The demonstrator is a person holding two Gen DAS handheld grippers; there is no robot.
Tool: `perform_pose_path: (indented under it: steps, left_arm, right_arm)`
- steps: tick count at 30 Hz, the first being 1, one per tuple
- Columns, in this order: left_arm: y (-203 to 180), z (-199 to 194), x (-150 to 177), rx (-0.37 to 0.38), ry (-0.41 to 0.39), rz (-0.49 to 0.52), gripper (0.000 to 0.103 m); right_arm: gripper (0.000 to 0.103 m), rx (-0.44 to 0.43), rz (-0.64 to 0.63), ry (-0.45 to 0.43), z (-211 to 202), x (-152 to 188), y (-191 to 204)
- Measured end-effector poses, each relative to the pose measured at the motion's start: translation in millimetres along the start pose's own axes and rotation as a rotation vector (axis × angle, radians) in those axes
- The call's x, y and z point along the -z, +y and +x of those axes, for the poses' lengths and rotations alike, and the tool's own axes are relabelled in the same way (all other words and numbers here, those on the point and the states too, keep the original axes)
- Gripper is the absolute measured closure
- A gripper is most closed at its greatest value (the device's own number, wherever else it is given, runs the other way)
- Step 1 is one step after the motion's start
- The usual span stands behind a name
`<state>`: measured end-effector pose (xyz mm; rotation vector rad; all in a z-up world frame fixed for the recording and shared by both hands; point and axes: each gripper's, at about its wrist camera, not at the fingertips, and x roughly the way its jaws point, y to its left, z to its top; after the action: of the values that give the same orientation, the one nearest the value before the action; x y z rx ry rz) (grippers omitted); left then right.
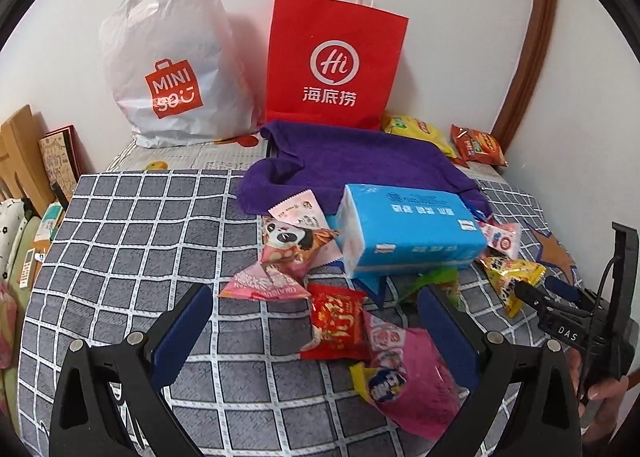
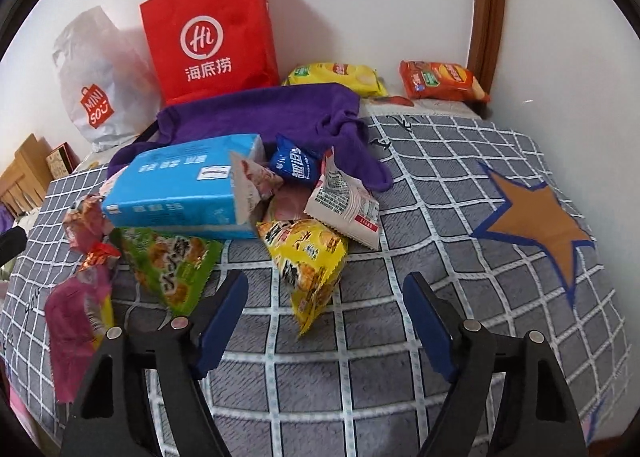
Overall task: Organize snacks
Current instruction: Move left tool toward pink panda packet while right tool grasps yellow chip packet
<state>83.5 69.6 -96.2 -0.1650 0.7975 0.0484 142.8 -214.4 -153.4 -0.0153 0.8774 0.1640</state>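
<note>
- Snacks lie in a loose heap on a grey checked cloth (image 2: 400, 357); a blue tissue pack (image 2: 188, 189) lies across the middle of the heap, touching several packets
- Right side of the heap: a yellow packet (image 2: 312, 269) in front of the tissue pack; a white packet (image 2: 348, 205) just behind it; a small blue packet (image 2: 294, 163) behind that, against a purple towel (image 2: 260, 113); a green packet (image 2: 176, 273) sticks out from under the tissue pack
- Left side: a red packet (image 1: 338, 321), a magenta packet (image 1: 416, 373) overlapping it, a panda packet (image 1: 296, 243) and a pink packet (image 1: 264, 281) beside the tissue pack
- Right gripper (image 2: 324, 313) hangs over the cloth with jaws wide apart, holding nothing; the yellow packet's lower tip lies between the fingers, untouched
- Left gripper (image 1: 316, 325) is also wide open and empty; the red and magenta packets lie between its fingers; whether the right-hand pad touches the magenta packet I cannot tell
- Behind the towel, by the wall: a red paper bag (image 2: 212, 33) upright, a white plastic bag (image 2: 96, 85) to its left, a yellow chip bag (image 2: 336, 77) and an orange chip bag (image 2: 440, 81) to its right, well apart from the heap
- A brown star (image 2: 536, 229) marks the cloth at right
</note>
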Motion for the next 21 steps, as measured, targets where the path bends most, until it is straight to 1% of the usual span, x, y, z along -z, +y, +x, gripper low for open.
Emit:
perform_pose_path:
  steps: [6, 8, 9, 10, 11, 12, 17, 19, 21]
  left_arm:
    - [2.1, 8.9, -6.0, 0.004, 0.008, -0.001, 0.001]
    - [2.6, 10.0, -6.5, 0.001, 0.009, 0.001, 0.001]
    - [3.0, 10.2, -6.5, 0.000, 0.009, 0.002, 0.001]
    - [3.3, 10.3, -6.8, -0.001, 0.009, 0.004, 0.001]
    - [4.0, 10.8, -7.5, -0.003, 0.009, 0.006, 0.001]
    - [5.1, 11.2, -8.0, -0.006, 0.010, 0.007, 0.001]
    - [13.2, 14.0, -7.5, -0.011, 0.020, -0.010, 0.001]
    - [14.6, 15.4, -5.2, -0.005, 0.028, -0.013, 0.001]
    - [15.7, 17.3, -2.3, -0.017, 0.036, -0.006, 0.001]
  right_arm:
    - [0.024, -0.006, -0.009, 0.019, 23.7, -7.2, 2.5]
    - [0.027, -0.007, -0.010, 0.026, 33.0, -9.2, 2.7]
    - [0.032, -0.007, -0.005, 0.030, 37.3, -10.0, 2.1]
    - [0.039, -0.013, 0.000, 0.032, 39.7, -10.5, 1.7]
    - [0.043, -0.023, 0.005, 0.034, 41.9, -10.5, 1.4]
    - [0.048, -0.032, 0.009, 0.037, 43.8, -10.5, 1.9]
    - [0.054, -0.024, -0.011, 0.020, 39.7, -7.8, 5.1]
    - [0.054, -0.033, -0.006, 0.013, 34.7, -6.5, 4.6]
    - [0.055, -0.037, -0.005, -0.002, 27.4, -4.9, 4.3]
